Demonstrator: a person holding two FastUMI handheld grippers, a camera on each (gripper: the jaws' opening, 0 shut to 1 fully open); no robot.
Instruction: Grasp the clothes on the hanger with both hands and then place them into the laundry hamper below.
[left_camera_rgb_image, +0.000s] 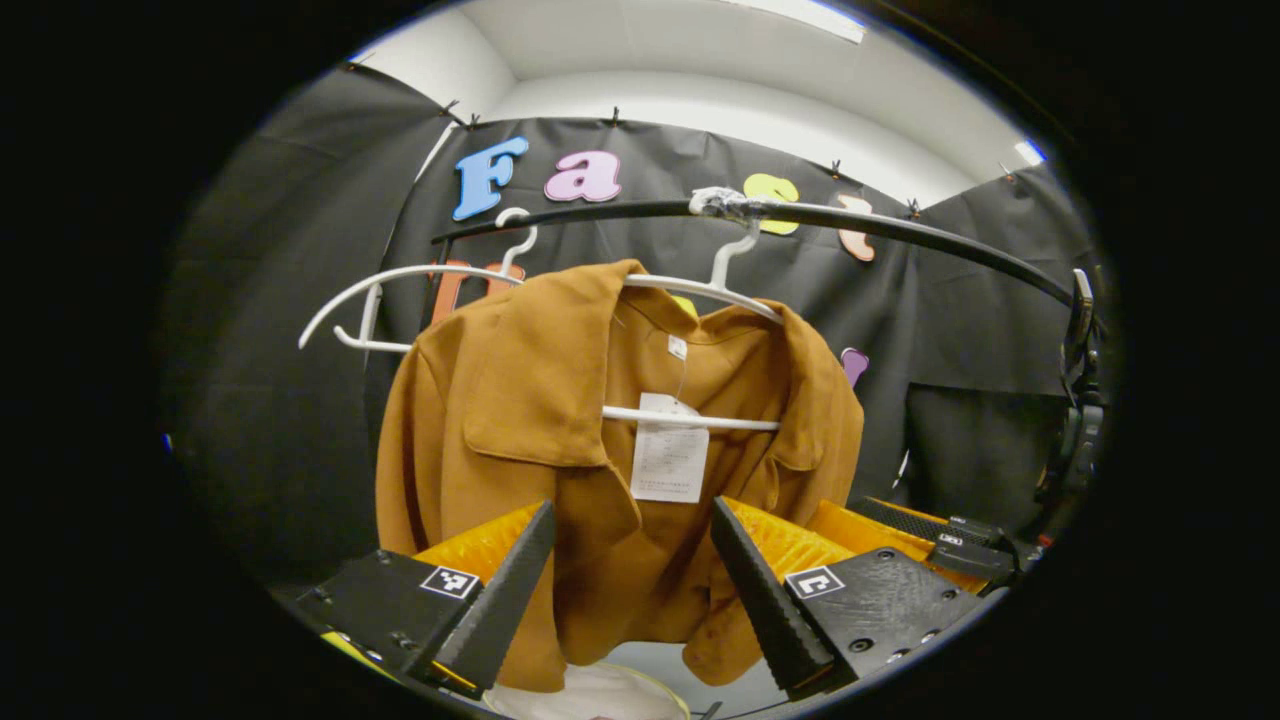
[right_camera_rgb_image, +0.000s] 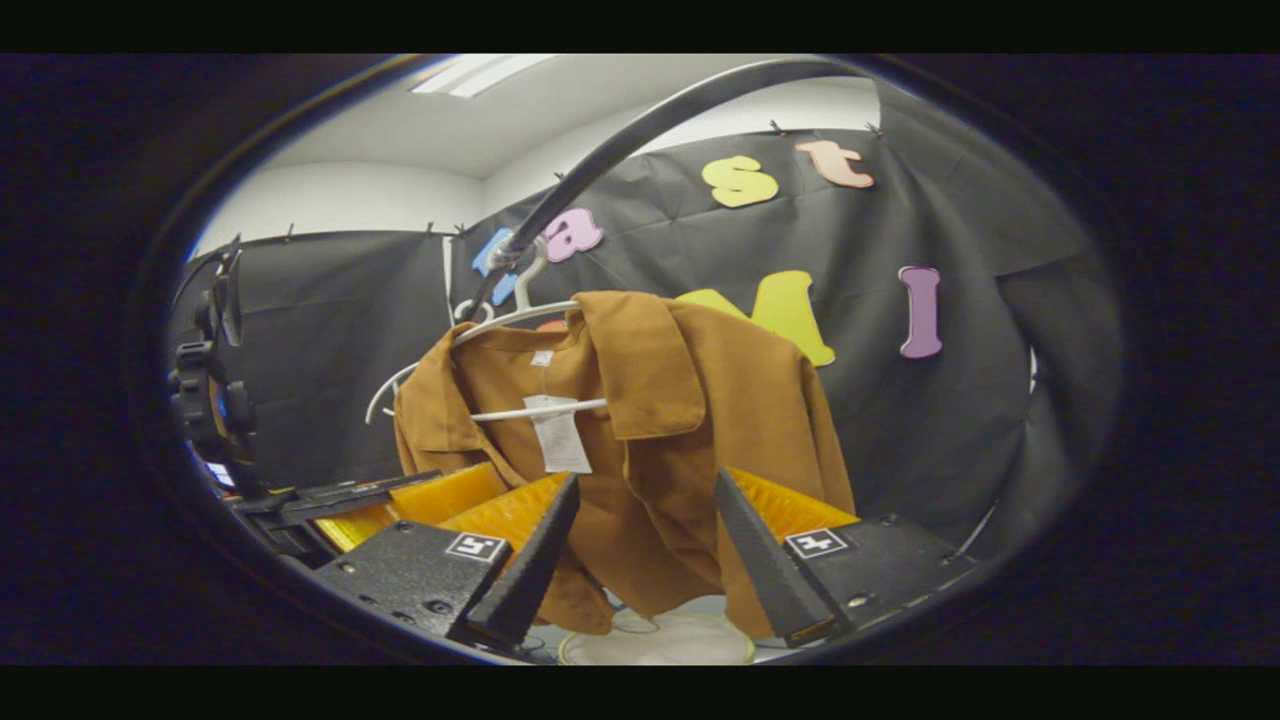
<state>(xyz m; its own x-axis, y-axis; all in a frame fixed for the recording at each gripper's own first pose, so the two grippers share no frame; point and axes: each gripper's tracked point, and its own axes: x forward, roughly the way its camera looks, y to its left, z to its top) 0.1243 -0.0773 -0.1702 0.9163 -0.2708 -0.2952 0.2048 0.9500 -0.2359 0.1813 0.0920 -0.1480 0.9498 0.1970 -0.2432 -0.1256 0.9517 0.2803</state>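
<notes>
A brown jacket (left_camera_rgb_image: 560, 470) hangs on a white hanger (left_camera_rgb_image: 690, 415) straight in front of the left gripper (left_camera_rgb_image: 632, 590), a little way past its fingertips. The jacket's lower part shows in the gap between the two black fingers (left_camera_rgb_image: 500, 600), but they do not touch it. The left gripper is wide open and holds nothing.

From the right gripper view, the same jacket (right_camera_rgb_image: 690, 440) hangs just ahead of the right gripper (right_camera_rgb_image: 640, 560). This gripper is wide open too, with nothing in it, and the cloth shows between its fingers without touching them.

The hanger (right_camera_rgb_image: 540, 408) hooks over a black rail (left_camera_rgb_image: 850, 225) that runs high above both grippers. A second white hanger (left_camera_rgb_image: 400, 300) hangs bare on the rail, up and to the left of the left gripper.

Low down, under the jacket and just past the left fingertips, sits the round white hamper (left_camera_rgb_image: 600, 695). Its rim (right_camera_rgb_image: 660, 640) shows under the right gripper too.

A white paper tag (left_camera_rgb_image: 670, 460) hangs inside the jacket's collar
</notes>
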